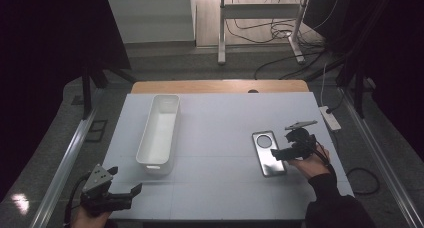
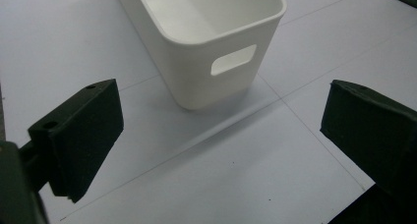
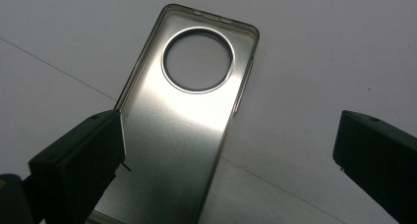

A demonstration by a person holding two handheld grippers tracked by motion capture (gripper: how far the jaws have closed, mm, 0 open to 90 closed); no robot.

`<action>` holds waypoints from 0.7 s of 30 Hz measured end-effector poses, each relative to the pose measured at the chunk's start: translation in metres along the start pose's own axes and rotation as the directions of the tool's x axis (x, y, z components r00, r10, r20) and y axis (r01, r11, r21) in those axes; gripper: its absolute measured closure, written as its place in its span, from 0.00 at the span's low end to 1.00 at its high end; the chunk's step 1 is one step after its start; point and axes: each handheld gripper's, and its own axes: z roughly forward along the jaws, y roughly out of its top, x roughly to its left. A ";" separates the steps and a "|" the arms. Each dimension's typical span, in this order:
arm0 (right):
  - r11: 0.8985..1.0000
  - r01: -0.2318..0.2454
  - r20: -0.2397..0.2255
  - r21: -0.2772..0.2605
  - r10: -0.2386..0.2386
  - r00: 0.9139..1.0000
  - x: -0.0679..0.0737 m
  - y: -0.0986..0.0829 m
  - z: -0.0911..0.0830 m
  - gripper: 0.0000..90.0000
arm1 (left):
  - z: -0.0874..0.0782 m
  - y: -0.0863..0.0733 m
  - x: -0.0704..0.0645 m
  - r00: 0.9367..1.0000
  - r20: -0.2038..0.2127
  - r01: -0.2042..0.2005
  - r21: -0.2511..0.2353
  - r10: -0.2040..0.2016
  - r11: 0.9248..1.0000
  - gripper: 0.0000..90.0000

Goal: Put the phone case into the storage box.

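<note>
- The phone case (image 1: 268, 153) lies flat on the white table (image 1: 220, 188), inner side up, at the right half. Its round camera opening points toward the far edge.
- The right gripper (image 1: 282, 153) hovers at the case's right edge, jaws wide apart and holding nothing. In the right gripper view, the left jaw overlaps the lower left part of the phone case (image 3: 182, 126); the right jaw stands well off to the side over bare table.
- The left gripper (image 1: 131, 194) rests near the front left corner of the table, jaws apart and empty. In the left gripper view it faces the handle end of the white bin (image 2: 206, 42).
- The white bin (image 1: 160, 133) stands empty, well apart from the case, on the left half of the table.
- Risk: the case is thin and flat. Closing the jaws from above is likely to slide it across the table rather than lift it.
- Risk: the jaws are not centred on the case. A grip on one long wall alone may let the case tilt or slip out.
- Risk: the walls look flexible. Excess clamping may bend them and spring the case free.
</note>
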 end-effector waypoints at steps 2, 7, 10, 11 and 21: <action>1.000 -0.018 -0.012 0.016 0.018 1.000 -0.001 0.000 0.003 0.00 | 0.000 0.000 0.000 1.000 0.000 0.000 0.000 0.000 1.000 0.04; 0.998 -0.033 -0.004 0.052 0.033 0.999 -0.004 0.000 0.009 0.03 | 0.000 0.000 0.000 1.000 0.000 0.001 0.000 -0.001 1.000 0.04; 0.997 -0.036 0.000 0.071 0.036 0.999 -0.005 -0.002 0.014 0.09 | 0.000 0.000 0.000 1.000 0.000 0.000 0.001 0.000 1.000 0.04; 0.996 -0.033 0.006 0.079 0.033 0.999 -0.005 -0.002 0.015 0.11 | 0.000 0.000 0.000 1.000 0.000 0.000 0.000 0.000 1.000 0.04; 0.991 -0.004 -0.029 0.133 0.008 1.000 -0.006 -0.007 0.026 0.56 | 0.000 0.000 0.000 1.000 0.000 -0.001 0.001 0.001 1.000 0.04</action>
